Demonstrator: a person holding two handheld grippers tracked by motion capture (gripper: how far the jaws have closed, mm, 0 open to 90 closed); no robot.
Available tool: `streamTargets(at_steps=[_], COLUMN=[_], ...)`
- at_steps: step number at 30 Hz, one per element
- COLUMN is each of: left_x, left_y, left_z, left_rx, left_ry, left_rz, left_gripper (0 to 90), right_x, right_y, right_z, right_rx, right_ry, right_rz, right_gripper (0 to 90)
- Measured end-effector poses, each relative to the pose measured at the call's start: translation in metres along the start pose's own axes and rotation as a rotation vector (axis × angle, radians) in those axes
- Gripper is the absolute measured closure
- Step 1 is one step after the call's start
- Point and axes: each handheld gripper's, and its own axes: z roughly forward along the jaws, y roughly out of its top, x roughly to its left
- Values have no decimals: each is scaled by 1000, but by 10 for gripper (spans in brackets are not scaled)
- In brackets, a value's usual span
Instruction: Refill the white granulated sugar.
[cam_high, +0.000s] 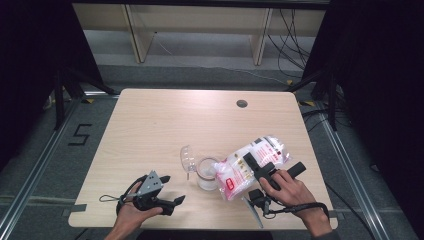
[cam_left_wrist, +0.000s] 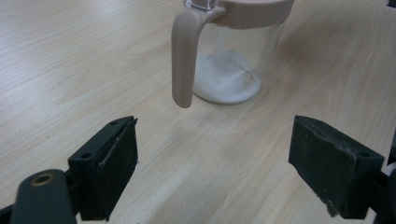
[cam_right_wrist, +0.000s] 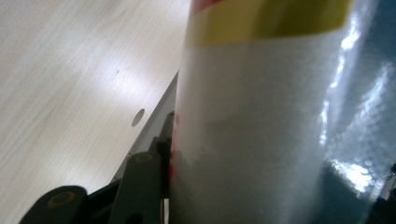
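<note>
your right gripper (cam_high: 267, 172) is clamped on a bag of white powder (cam_high: 252, 165), jaws about half closed with the bag squeezed between them. in the right gripper view the bag's clear film and a yellow band fill the space between the jaws, pressed against the left pad (cam_right_wrist: 166, 140). in the high view the bag lies tilted, its lower end at 8 o'clock of your right hand (cam_high: 292, 192) and leaning over the jar; its far end points to 1 o'clock, toward the table's (cam_high: 150, 120) right edge.

the glass jar (cam_high: 206, 172) stands upright near the table's middle, at 2 o'clock from your left gripper (cam_high: 167, 192) and touching or just under the bag's lower end; you cannot tell from these views whether they touch. a small heap of white powder (cam_left_wrist: 226, 77) sits on its bottom. its beige lid ring and handle (cam_left_wrist: 183, 60) face your left gripper. a clear lid (cam_high: 187, 157) rests at 10 o'clock of the jar, just beside it.

your left gripper sits low near the table's near edge, jaws wide apart and holding nothing; in the left gripper view both pads (cam_left_wrist: 114, 168) frame bare wood with the jar ahead at 12 o'clock, apart from them.

a round cable hole (cam_high: 242, 103) lies at the table's far side, well apart from everything.
</note>
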Motion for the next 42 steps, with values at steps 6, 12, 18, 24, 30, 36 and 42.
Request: streamTargets(at_steps=[6,12,18,24,30,36,42], left_x=[-1,-1,0,2,1,2,4], left_y=[0,-1,-1,-1,-1,0,0], left_z=[0,0,0,0,0,-1,-1], left_rx=[-21,-10,-3,1,5,1,15], left_ry=[6,9,-3,9,15,15,11], left_rz=[-5,-7,-4,-6,7,1,46], left_gripper=[153,152,153,152,152,152,153], right_x=[-2,-6,-5,-8,-10,-9,-9], right_y=[1,1,-1,-1,2,3,3], right_z=[-1,-2,-2,1,1,2,2], right_rx=[5,8,17,12,5,-2,-2], right_ry=[9,29,31,41,37,45,43], right_rz=[-1,-26,-31,-57,-58,-58,-43], right_gripper=[607,608,609,611,613,615,619])
